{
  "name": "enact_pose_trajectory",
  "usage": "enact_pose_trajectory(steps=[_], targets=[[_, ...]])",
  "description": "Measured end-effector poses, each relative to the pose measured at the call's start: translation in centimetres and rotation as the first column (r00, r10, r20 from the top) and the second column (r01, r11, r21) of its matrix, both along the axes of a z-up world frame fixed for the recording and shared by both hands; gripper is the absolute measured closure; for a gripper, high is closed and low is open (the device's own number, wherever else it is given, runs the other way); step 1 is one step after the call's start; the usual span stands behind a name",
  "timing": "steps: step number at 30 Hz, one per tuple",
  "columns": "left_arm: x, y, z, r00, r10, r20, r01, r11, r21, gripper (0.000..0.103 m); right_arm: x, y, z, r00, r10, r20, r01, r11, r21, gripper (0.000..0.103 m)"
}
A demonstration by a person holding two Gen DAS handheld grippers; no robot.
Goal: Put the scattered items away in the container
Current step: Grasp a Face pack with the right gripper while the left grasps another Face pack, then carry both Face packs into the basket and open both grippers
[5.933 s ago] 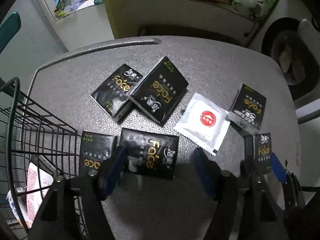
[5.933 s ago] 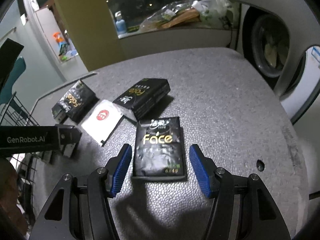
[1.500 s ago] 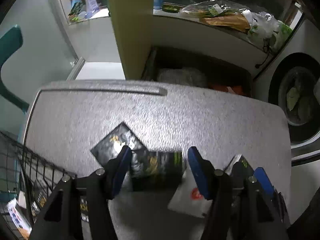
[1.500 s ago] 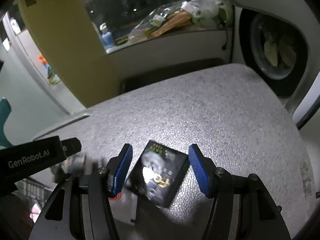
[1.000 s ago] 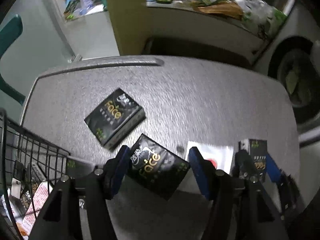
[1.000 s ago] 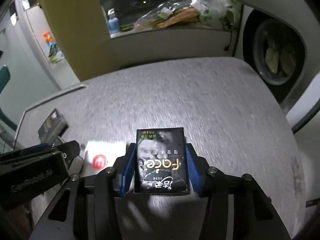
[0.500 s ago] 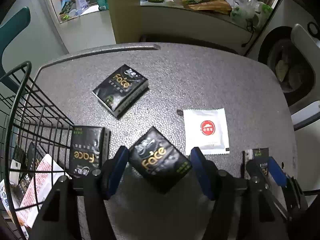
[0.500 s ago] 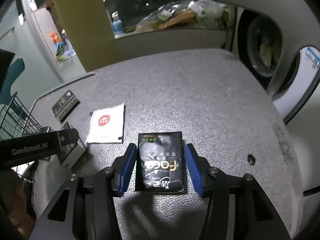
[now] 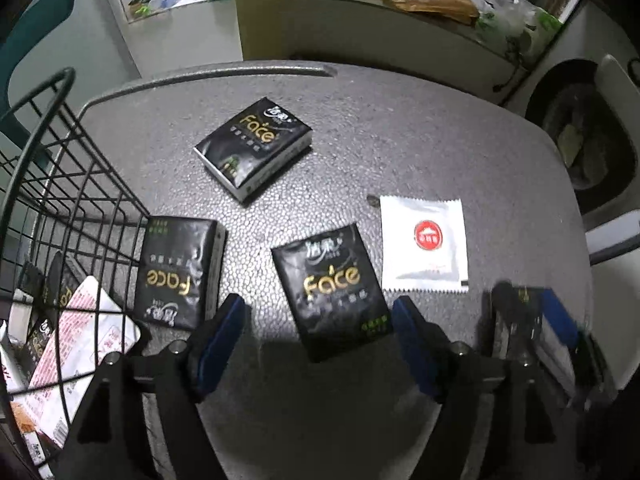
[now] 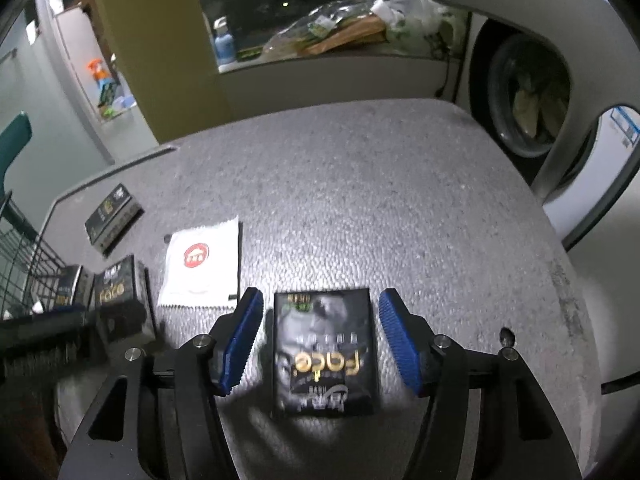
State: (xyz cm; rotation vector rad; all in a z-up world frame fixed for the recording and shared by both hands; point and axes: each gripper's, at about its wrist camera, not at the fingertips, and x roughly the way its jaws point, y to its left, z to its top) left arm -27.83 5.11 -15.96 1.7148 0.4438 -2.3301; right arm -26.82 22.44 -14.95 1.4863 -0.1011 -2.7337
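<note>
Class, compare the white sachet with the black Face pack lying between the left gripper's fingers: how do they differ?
The white sachet is thin, with a red round logo; the black Face pack is thicker, with gold lettering. The sachet lies beyond the left gripper; the pack sits between its open fingers. Both lie flat on the table.

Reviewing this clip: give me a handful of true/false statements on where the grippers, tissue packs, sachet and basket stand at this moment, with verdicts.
1. The right gripper is open, with a black tissue pack lying between its fingers. True.
2. The left gripper is clamped on the white sachet. False: it is open, and the sachet lies flat on the table beyond its right finger.
3. The wire basket already holds some items. True.
4. All black packs are in the basket. False: several lie on the table, including one far pack.
</note>
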Motion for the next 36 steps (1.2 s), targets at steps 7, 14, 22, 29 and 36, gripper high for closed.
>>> enact_pose_trajectory(steps=[7,14,22,29,36], targets=[[-0.3,0.2,-0.7,1.0,-0.015,0.016,0.015,1.0,0.001,0.047,1.9,0.4,-0.1,0.999,0.039,0.015,-0.039,0.999,-0.002,0.056],[1.3,0.3,-0.4,0.999,-0.032,0.017,0.031,0.999,0.017,0.051,3.7,0.4,0.7,0.998,0.056,0.013,-0.056,0.998,0.011,0.056],[4.5,1.2,4.9,0.995,-0.066,-0.069,0.067,0.997,0.023,0.051,6.7,-1.0,6.4,0.993,0.094,-0.069,-0.096,0.995,-0.031,0.056],[10.0,-3.0,12.4,0.982,-0.092,-0.166,0.087,0.995,-0.039,0.051,10.3,-6.9,13.6,0.954,0.24,-0.181,-0.26,0.961,-0.095,0.056],[15.0,-12.6,13.6,0.991,-0.003,-0.136,-0.012,0.994,-0.109,0.051,13.8,-17.1,15.9,0.859,0.468,-0.208,-0.495,0.862,-0.105,0.055]])
